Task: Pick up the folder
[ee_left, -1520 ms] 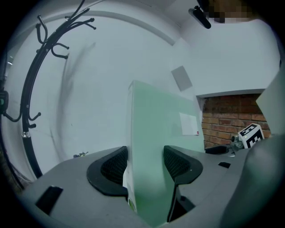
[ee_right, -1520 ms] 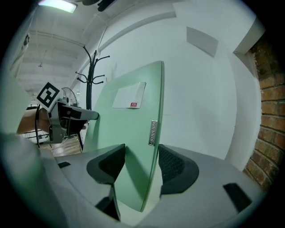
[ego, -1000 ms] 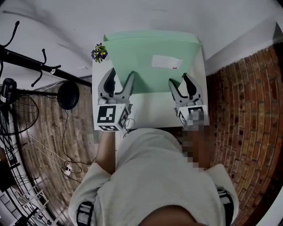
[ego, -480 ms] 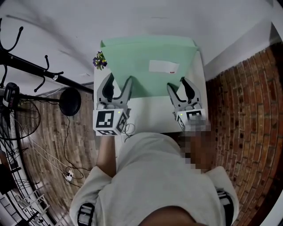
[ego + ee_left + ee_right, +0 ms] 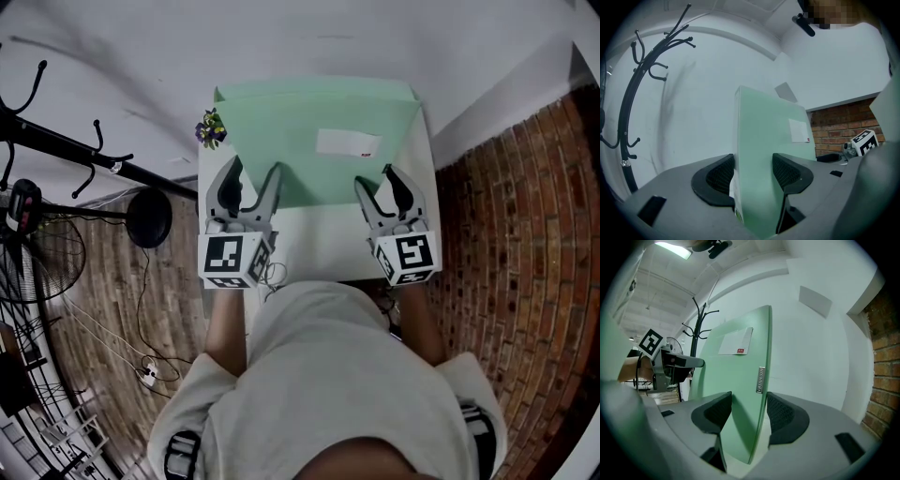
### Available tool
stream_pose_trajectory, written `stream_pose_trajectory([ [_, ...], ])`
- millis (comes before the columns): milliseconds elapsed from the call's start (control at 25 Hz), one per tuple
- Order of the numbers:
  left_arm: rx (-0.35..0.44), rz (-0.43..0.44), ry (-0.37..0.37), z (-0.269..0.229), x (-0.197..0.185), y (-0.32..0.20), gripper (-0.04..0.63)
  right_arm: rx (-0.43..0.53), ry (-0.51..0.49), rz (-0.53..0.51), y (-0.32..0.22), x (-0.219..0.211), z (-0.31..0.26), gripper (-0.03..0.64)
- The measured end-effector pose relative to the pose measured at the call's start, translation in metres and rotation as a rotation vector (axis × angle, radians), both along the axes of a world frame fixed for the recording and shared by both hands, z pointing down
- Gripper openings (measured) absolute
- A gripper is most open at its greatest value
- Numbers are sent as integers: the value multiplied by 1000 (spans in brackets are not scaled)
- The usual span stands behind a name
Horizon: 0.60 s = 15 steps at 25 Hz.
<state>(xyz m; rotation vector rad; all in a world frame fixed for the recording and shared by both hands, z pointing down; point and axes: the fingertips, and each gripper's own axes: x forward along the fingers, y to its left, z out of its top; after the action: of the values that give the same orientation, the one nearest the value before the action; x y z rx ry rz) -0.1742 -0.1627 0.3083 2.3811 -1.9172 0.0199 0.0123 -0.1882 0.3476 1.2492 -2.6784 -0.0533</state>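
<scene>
Folder (image 5: 314, 150): pale green and thin, with a white label (image 5: 348, 142) on its right half and a small metal tag (image 5: 760, 379) at the right edge; likely to sag if held at one side only
Place: far half of the white surface (image 5: 319, 246), up by the wall, a small potted plant (image 5: 210, 127) at its left corner; resting or barely raised, not settled by these views
Long axis: side to side across the surface, near edge toward the person
Bearing from the tools: straight ahead of both, near corners already reaching in between the jaws
Left tool (image 5: 253, 169): jaws wide, astride the near left part of the folder (image 5: 764, 154), not pressed onto it
Right tool (image 5: 377, 178): jaws wide, astride the near right edge (image 5: 736, 380), clear gap at either pad
Nearer hand: neither, one at each end and level with the other
Stage, as a judgement: fits jaws about to close as well as jaws just let go – no telling which
Crux of any grasp: thin edge centred in each gap, both ends taken evenly – otherwise a twist along the long axis
</scene>
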Motion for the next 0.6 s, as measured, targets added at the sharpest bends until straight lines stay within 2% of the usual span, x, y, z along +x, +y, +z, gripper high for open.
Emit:
stream_pose_trajectory([
  [600,2,11,-3,0,4,1,273,6,17,13,3,4,1,233],
])
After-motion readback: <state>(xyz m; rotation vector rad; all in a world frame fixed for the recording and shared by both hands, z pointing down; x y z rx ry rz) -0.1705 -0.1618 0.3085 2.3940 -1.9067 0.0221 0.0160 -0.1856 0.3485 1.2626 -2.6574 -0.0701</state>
